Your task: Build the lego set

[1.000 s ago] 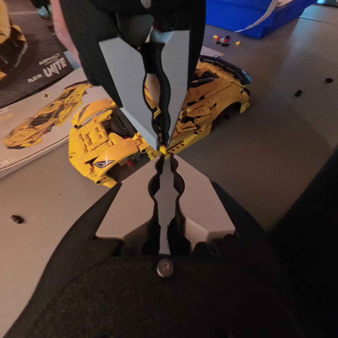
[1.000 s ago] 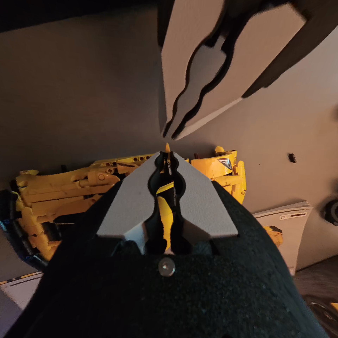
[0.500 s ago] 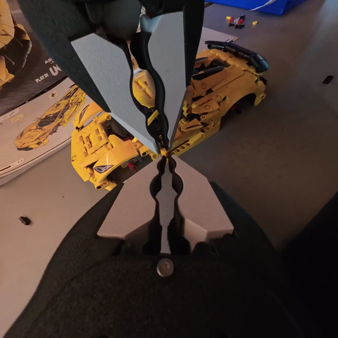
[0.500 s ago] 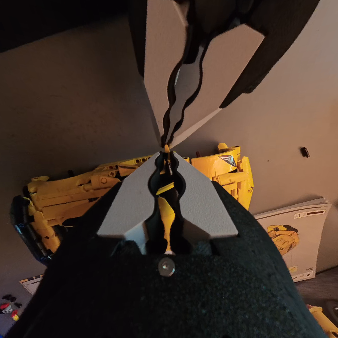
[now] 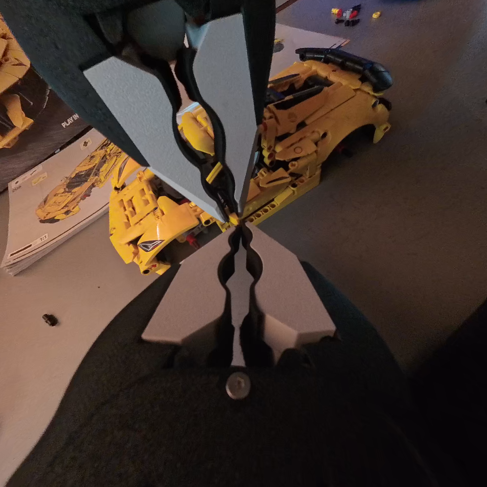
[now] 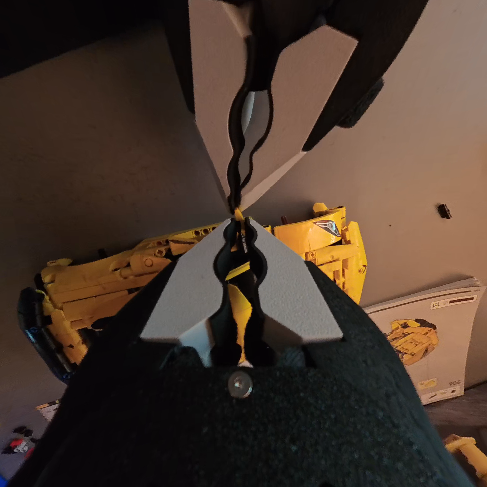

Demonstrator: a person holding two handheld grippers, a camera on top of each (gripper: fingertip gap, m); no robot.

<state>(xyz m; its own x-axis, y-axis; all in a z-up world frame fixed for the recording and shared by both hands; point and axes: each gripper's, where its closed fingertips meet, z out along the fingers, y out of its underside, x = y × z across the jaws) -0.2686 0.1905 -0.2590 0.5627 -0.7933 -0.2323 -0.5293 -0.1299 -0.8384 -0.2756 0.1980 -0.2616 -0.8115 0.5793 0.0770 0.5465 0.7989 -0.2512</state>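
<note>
Two grippers meet tip to tip: the right gripper (image 6: 240,224), jaws clamped on a small yellow piece (image 6: 238,213), faces the left gripper (image 5: 240,230) at its 12 o'clock, jaws together. Below sits the yellow car (image 5: 303,137), long axis toward 2 o'clock in the left view.

A yellow lego sports car (image 5: 290,147), partly built with bare wheel arches, stands on the table. A small yellow piece (image 5: 233,217) is pinched between both claw tips above it.
</note>
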